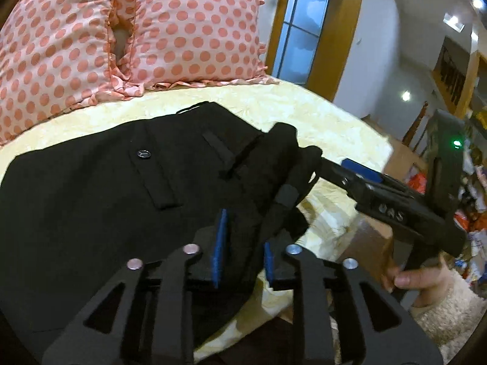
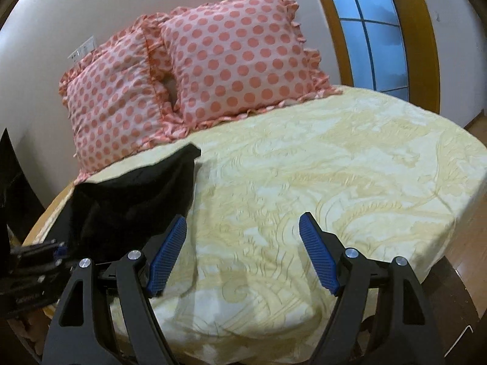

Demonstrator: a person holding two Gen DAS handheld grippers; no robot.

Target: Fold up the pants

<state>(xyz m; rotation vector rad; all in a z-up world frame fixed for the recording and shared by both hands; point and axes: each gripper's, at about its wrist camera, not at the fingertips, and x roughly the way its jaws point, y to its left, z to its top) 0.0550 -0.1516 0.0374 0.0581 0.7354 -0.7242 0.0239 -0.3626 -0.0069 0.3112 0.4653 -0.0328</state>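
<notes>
We are pinching a bunched fold of the black pants (image 1: 100,188) with our left gripper (image 1: 243,252), its blue pads (image 1: 219,243) pressed in on the cloth that is running up between them. Our right gripper (image 2: 243,243) is standing wide apart with nothing between its ribbed blue pads (image 2: 316,255), hovering over bare yellow bedspread (image 2: 319,167); in the left wrist view we are seeing that gripper reaching in from the right with its tip right at the raised edge of the fabric, though we cannot tell whether it is touching. The pants are lying mostly flat on the bedspread at the left side of the bed, waistband end with its button (image 1: 143,154) and belt loops facing up, and the long axis is appearing to run from the near left toward the pillows (image 2: 194,70), with the right-hand edge lifted into a ridge. The two pink polka-dot pillows are standing against the wall at the far end, just beyond the pants. To the right of the garment we are seeing a broad stretch of bedspread out to the bed's curved edge, with the window (image 2: 374,27) past it.
</notes>
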